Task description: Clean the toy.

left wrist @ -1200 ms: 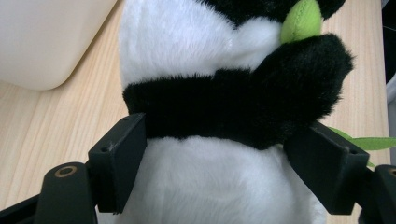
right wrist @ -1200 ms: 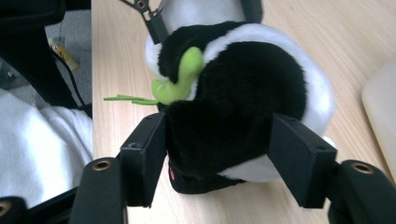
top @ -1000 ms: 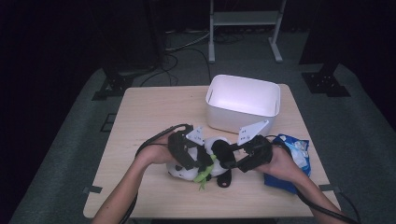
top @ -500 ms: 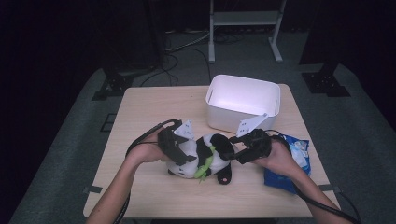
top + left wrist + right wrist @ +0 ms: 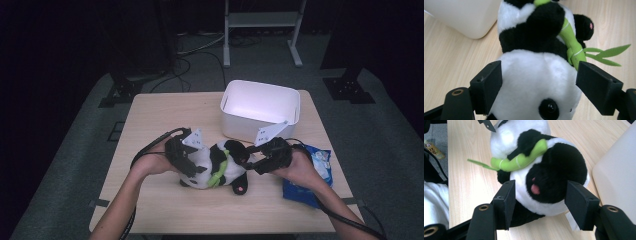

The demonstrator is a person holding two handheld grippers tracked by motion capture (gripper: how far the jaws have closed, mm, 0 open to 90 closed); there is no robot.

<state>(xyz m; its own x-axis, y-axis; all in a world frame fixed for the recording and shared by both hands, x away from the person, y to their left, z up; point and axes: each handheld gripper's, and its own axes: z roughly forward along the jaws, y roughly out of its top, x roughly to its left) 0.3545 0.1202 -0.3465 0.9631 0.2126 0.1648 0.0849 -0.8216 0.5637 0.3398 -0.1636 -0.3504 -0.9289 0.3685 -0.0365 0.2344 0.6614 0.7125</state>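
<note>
- The toy panda (image 5: pixel 217 167) lies on its side on the wooden table (image 5: pixel 165 115), near the front edge and just in front of the white tub (image 5: pixel 260 107), between the person's two hands.
- It is black and white, with a green bamboo stalk (image 5: pixel 571 47) held across its belly; green leaves stick out from the stalk's end.
- The left gripper (image 5: pixel 187 157) is at the panda's head end. In the left gripper view its jaws have just been closing and stand on either side of the white head, the left pad touching the plush, the right pad right at its edge.
- The right gripper (image 5: pixel 257 160) is at the panda's bottom end. In the right gripper view its jaws have just been closing around the black rump and foot, both pads against the plush.
- A blue snack bag (image 5: pixel 310 175) lies on the table at the right, partly under the right hand (image 5: pixel 300 167).
</note>
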